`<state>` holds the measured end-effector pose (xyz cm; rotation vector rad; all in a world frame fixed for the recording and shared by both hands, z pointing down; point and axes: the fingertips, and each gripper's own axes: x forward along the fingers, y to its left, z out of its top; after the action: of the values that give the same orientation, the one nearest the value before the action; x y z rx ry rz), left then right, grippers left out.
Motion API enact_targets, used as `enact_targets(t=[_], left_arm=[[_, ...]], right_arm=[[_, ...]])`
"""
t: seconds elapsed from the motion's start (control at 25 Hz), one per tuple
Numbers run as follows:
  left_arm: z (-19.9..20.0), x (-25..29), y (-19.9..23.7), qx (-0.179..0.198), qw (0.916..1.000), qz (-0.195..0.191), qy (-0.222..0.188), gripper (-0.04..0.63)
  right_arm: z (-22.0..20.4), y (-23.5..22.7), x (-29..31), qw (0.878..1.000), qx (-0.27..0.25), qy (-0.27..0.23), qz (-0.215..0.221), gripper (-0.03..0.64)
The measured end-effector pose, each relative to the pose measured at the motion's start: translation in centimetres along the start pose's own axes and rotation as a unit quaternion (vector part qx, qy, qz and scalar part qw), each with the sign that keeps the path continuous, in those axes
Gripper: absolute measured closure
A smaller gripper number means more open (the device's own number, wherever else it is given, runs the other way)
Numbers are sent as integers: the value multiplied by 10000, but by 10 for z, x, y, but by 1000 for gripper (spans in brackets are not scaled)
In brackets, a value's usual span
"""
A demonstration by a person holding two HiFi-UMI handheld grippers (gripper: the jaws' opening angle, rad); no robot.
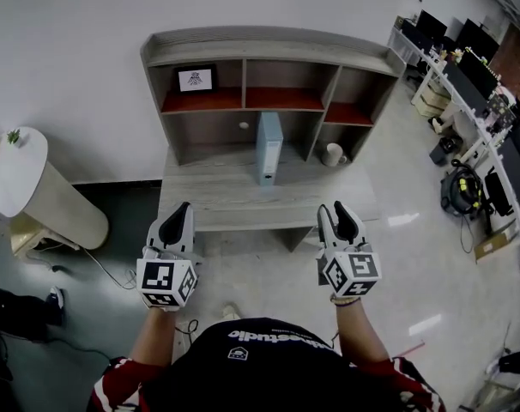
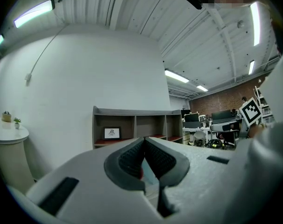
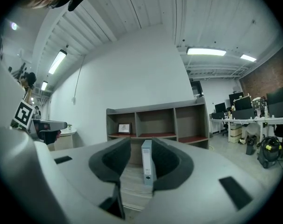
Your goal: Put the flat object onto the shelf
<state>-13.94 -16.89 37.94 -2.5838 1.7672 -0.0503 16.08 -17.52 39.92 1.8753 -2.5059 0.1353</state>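
**Binder upright on tabletop; both grippers held clear**

White wall (image 1: 80,15) and grey floor (image 1: 397,256) bound the work area. Desks (image 1: 474,84) with monitors run along the right side. On the left is a round table (image 1: 20,174) carrying a small plant (image 1: 14,136).

1. Shelf (image 1: 243,45): grey unit against the wall, standing at the back of a grey tabletop (image 1: 234,202). It has two rows of three bays, and the upper row has red-brown boards.
2. Contents: a frame (image 1: 196,79) stands in the upper left bay. A white mug (image 1: 334,154) sits in the lower right bay. The other upper bays appear bare.
3. Binder (image 1: 269,148): pale blue and flat, standing upright on the tabletop at the mouth of the lower middle bay, with its spine facing the person. It rests on none of the red-brown boards.
4. Left gripper (image 1: 181,209): held over the tabletop's front edge, well apart from the binder. Its jaws meet at the tips, with nothing between them.
5. Right gripper (image 1: 340,209): level with the left one, to the right of the binder's line. Its jaws stand a narrow way apart and are empty. In the right gripper view the binder shows through the gap, far beyond the pads and untouched.
6. Both grippers point toward the shelf.
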Motion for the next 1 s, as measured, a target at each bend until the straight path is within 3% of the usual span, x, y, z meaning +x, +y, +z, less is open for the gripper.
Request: enact_targets(t=[0.16,0.32,1.0], left_arm=[[9,-4,-6,-47,10000,10,-84,589],[17,-3,-8,-63,9999,37,-156,589],[24,3,-9,-124,9995,-18,-299,589]], right_arm=[[6,-3,-7,9999,48,-46,114,537],[11,2,-7,9997,-15,-19,231,571],[22,5,-9,9996,-255,-99,5,614]])
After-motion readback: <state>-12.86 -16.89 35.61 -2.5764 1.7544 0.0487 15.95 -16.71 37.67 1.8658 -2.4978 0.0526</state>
